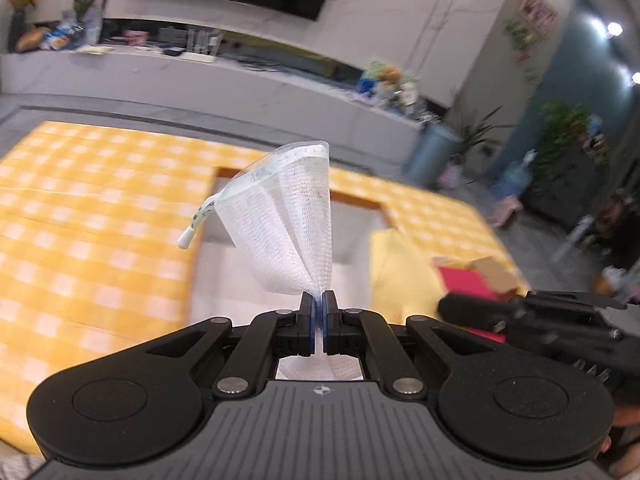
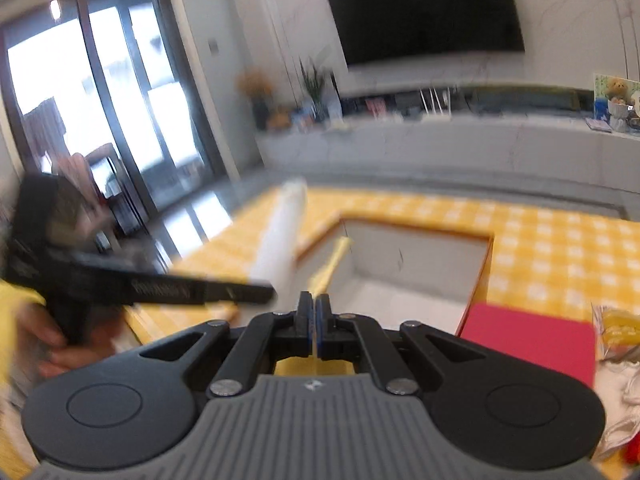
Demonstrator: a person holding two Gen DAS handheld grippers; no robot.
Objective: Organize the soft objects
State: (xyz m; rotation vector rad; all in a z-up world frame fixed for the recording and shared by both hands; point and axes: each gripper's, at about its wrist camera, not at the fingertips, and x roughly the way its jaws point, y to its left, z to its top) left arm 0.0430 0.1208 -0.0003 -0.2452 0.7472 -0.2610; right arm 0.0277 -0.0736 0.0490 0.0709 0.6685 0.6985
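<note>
My left gripper [image 1: 319,300] is shut on a white mesh bag [image 1: 286,216] and holds it up above an open cardboard box [image 1: 352,248] on the yellow checked cloth [image 1: 92,208]. The bag shows as a white blur in the right wrist view [image 2: 280,240]. My right gripper [image 2: 315,304] is shut on a yellow cloth [image 2: 332,260] that hangs over the box [image 2: 420,264]; the same cloth shows in the left wrist view [image 1: 400,276], with the right gripper [image 1: 460,308] at the right edge.
A red flap [image 2: 532,340] of the box lies at the right, with a bag of yellow items [image 2: 618,332] beyond it. A long grey counter [image 2: 440,144] with clutter runs behind the table, under a black TV [image 2: 428,8].
</note>
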